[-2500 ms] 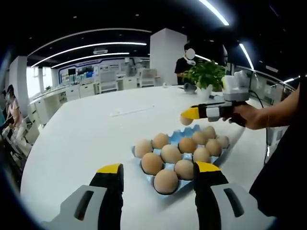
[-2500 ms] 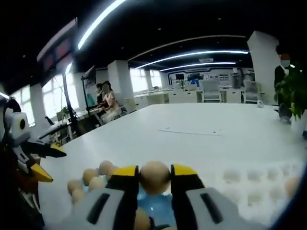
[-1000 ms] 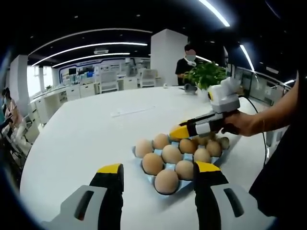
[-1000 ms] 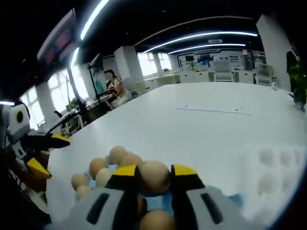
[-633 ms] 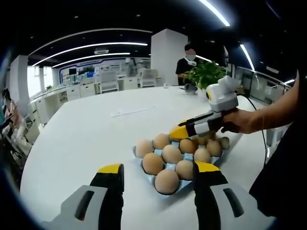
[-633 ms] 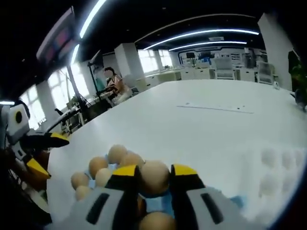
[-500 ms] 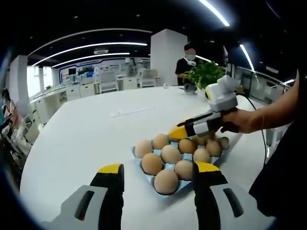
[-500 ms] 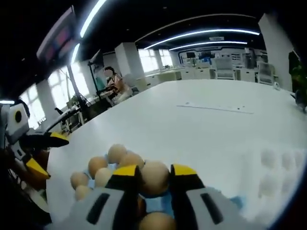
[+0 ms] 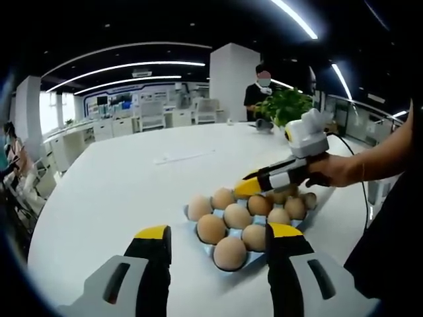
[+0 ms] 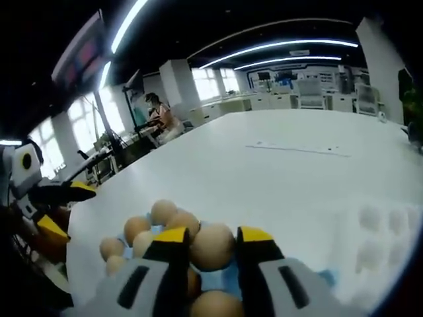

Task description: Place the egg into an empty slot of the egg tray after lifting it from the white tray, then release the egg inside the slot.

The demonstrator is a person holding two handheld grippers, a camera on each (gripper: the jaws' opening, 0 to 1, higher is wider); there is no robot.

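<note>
I can read no text, label, brand or number in either view. The lit wall panels far across the room are too blurred for me to make out any lettering.

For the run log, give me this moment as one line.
right hand-held gripper: shut on egg | over blue tray | egg not released | left hand-held gripper: open, empty

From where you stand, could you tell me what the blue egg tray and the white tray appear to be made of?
The blue egg tray looks like thin moulded plastic or dyed pulp; its scalloped edge is even in colour, but the finish is too blurred to settle. The white tray looks like matte white moulded plastic or foam, judging by its soft, rounded cups without glare.
</note>
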